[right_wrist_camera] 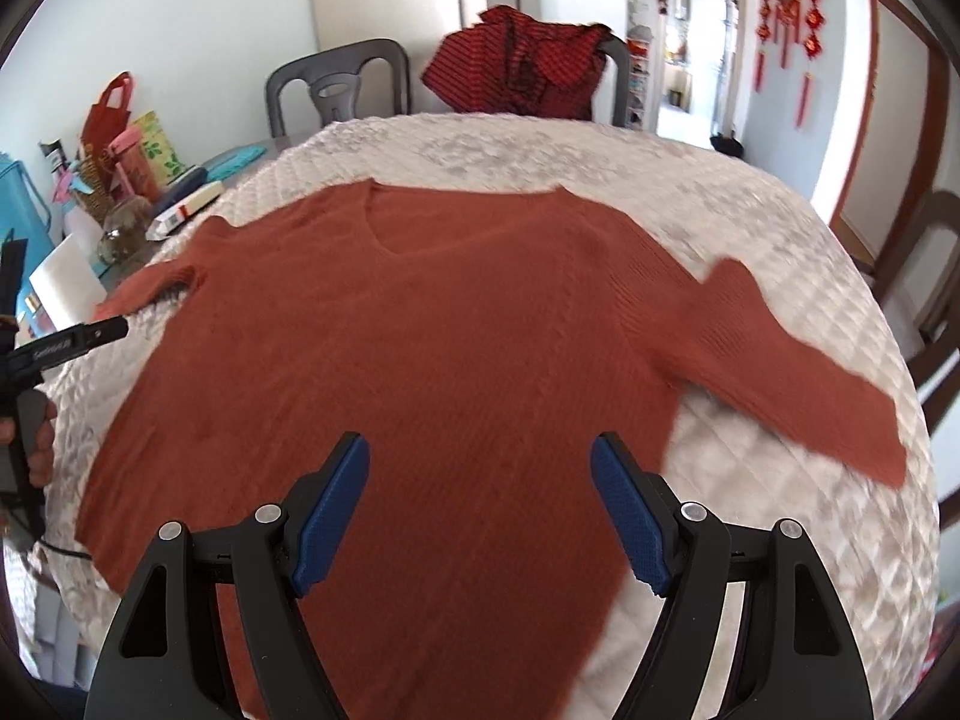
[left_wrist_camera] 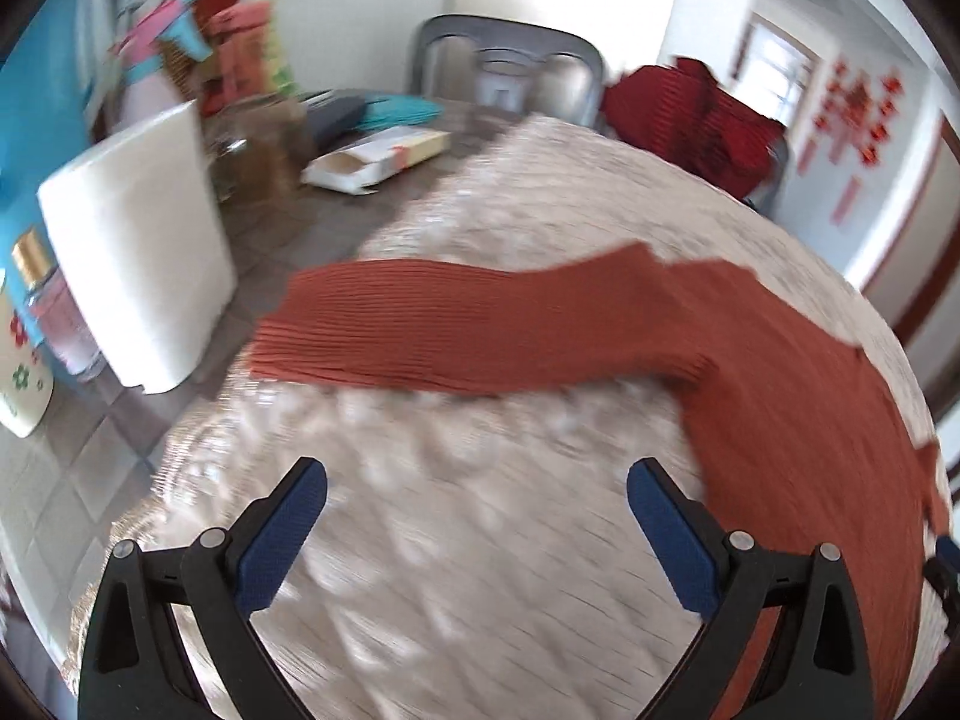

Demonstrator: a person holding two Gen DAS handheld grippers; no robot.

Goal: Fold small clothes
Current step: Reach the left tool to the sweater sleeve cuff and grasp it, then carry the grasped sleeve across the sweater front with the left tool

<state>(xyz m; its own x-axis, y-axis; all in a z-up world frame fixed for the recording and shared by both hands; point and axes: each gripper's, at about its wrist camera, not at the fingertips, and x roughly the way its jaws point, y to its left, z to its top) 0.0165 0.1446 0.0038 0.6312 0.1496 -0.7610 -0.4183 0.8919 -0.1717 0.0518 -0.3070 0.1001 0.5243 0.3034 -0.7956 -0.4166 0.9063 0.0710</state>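
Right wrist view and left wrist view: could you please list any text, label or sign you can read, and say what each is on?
White lettering on the black left gripper body: too blurred to read.
Print on the white box with a red stripe: too small to read.
Red hanging ornaments on the wall: no legible characters.
Red wall decorations in the left wrist view: blurred, unreadable.

Quilted cloth point(right_wrist_camera: 750, 570), grey chair point(right_wrist_camera: 339, 84), paper roll point(left_wrist_camera: 138, 252).
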